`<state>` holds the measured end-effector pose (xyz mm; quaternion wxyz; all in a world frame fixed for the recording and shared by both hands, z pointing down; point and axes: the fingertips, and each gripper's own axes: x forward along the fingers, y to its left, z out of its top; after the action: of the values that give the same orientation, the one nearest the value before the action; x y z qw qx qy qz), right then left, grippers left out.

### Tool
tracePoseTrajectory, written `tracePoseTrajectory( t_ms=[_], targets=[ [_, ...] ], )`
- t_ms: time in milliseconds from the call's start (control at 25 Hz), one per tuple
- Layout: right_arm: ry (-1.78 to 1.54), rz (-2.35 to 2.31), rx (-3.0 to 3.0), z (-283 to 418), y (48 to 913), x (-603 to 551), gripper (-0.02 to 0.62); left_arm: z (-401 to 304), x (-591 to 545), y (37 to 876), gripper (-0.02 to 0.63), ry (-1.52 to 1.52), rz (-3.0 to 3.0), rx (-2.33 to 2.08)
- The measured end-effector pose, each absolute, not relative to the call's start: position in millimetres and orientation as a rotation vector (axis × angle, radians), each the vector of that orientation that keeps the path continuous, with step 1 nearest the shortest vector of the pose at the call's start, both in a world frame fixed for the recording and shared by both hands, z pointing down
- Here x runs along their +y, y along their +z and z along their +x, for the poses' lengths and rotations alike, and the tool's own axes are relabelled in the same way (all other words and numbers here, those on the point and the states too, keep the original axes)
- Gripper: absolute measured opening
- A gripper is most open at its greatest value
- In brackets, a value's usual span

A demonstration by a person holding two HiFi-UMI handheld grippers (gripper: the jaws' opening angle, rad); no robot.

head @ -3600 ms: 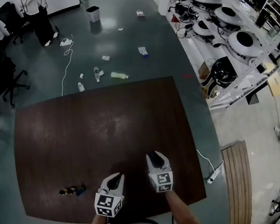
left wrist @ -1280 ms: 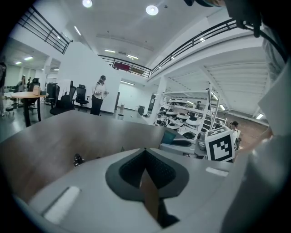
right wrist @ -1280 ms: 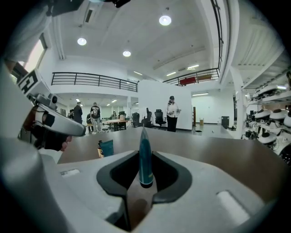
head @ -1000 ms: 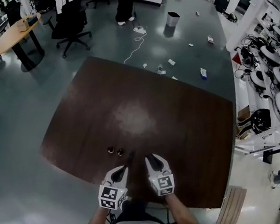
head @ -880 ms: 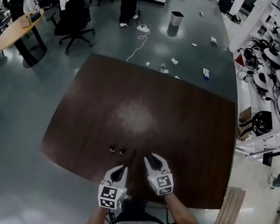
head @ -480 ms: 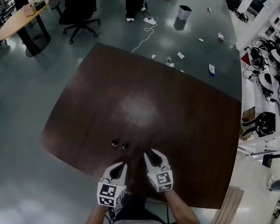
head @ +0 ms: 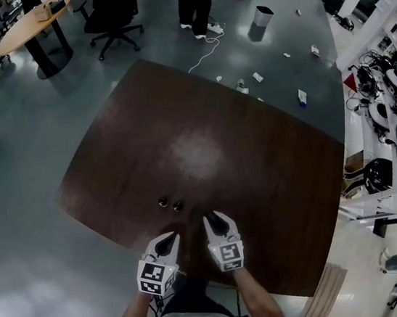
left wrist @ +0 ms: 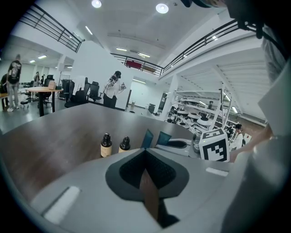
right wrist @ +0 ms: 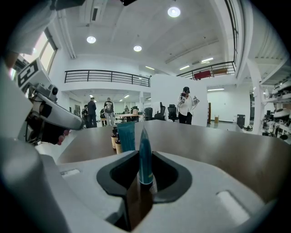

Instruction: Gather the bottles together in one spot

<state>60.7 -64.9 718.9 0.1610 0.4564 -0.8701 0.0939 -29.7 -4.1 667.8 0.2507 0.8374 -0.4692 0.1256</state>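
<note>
Head view shows a dark brown worktop (head: 255, 146) with one bottle (head: 162, 202) and a second bottle (head: 178, 206) standing upright near its close edge, just beside each other with a sliver of wood between them. On the person's side of the pair, the left tool (head: 174, 235) and the right tool (head: 208, 219) hang side by side over the same edge, each on a bare forearm. Their tips angle in toward one another and touch neither bottle. In the left gripper view the bottles are amber with black caps and pale labels, and they stand ahead and a little left of that tool's line. Its teal fingers (left wrist: 148, 139) show as one narrow sliver, drawn together with nothing between them. The right gripper view reads the same: its teal fingers (right wrist: 145, 154) meet in a single thin blade and hold nothing, and the bottles sit off to the left beside the left tool's tip. Beyond the worktop's far edge, the grey floor (head: 32, 177) carries scattered litter, a small bin (head: 260, 16) and a black office chair (head: 116, 12).
</note>
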Motion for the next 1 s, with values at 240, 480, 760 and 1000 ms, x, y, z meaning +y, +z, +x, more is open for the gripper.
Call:
tracePoseTrajectory(
  t_ms=[240,480,760,1000],
  targets=[
    [0.260,1.313,-2.489,57.6,719.1,-64.9,0.089,-32.6,-6.2,667.8,0.000,0.340,2.281,-1.266],
    [0.252,1.323,-2.484,59.1,720.4,-63.8,0.091,-32.1,-5.5,669.8,0.000,0.345,2.281,-1.258],
    [0.245,1.333,-2.487,59.7,718.4,-66.2,0.091,-37.8,-6.9,671.4,0.000,0.350,2.271,-1.263],
    [0.271,1.330,-2.495,58.9,720.2,-62.9,0.126,-34.3,-5.9,673.5,0.000,0.347,2.265,-1.257]
  ],
)
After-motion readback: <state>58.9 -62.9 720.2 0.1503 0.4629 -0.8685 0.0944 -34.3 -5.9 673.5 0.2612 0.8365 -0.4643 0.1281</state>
